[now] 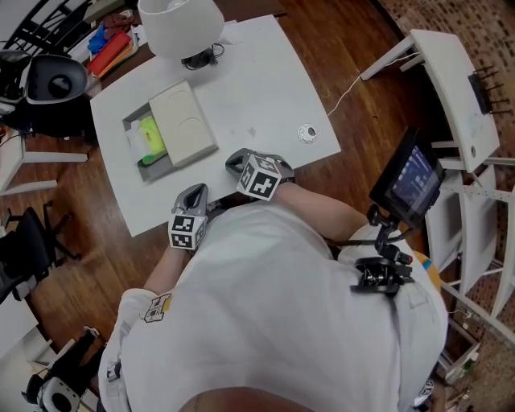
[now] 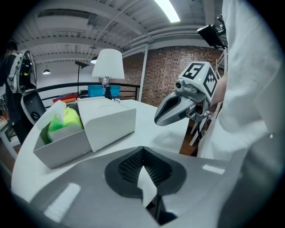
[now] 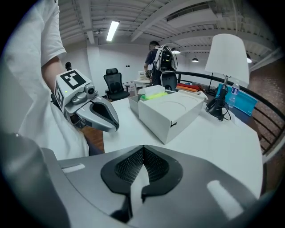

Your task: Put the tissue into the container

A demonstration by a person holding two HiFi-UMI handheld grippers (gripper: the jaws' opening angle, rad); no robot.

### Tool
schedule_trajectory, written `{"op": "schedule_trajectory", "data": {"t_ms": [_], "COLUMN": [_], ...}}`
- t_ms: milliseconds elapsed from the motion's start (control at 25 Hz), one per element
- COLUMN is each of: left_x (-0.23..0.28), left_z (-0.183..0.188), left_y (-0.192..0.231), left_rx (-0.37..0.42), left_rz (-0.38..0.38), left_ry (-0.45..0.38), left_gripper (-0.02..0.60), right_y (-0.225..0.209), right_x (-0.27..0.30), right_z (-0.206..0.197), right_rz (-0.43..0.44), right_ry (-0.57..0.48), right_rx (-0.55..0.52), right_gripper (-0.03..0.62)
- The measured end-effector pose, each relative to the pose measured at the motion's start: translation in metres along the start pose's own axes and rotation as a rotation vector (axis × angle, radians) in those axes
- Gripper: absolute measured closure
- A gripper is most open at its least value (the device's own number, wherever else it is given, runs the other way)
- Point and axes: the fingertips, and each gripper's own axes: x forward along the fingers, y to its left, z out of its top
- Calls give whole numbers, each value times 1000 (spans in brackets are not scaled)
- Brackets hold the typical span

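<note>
A grey container [image 1: 133, 121] sits on the white table [image 1: 257, 88], its white lid [image 1: 187, 122] slid partly aside. In the uncovered end lie a white tissue [image 2: 58, 108] and something yellow-green [image 1: 151, 135]. My left gripper [image 1: 195, 191] hovers at the table's near edge, shut with nothing between its jaws; in its own view its pads meet [image 2: 142, 151]. My right gripper [image 1: 235, 162] is just right of it, over the table's near edge, also shut and empty [image 3: 143, 149]. Both point toward the container, a short way from it.
A white lamp [image 1: 181, 24] stands at the table's far edge with a black cable at its base. A small round object [image 1: 306, 133] lies on the table's right side. Office chairs [image 1: 48, 80] stand at the left, and a screen on a stand [image 1: 409, 181] at the right.
</note>
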Motion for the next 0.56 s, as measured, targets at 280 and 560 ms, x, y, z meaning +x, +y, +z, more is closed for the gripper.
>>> {"op": "schedule_trajectory", "data": {"t_ms": [280,560], "left_x": [4,9], "left_z": [2,13], "left_y": [-9,-16], "left_rx": [7,40], "left_rz": [-2,6], "left_ry": [-2,-12], "left_gripper": [581,581], "right_y": [-4,-7], "right_x": [-5,-5], "right_z": [-5,-9], "right_rz": [-6,-11], "right_ry": [1,4], "right_rx": [-5,-17], "right_gripper": [594,594]}}
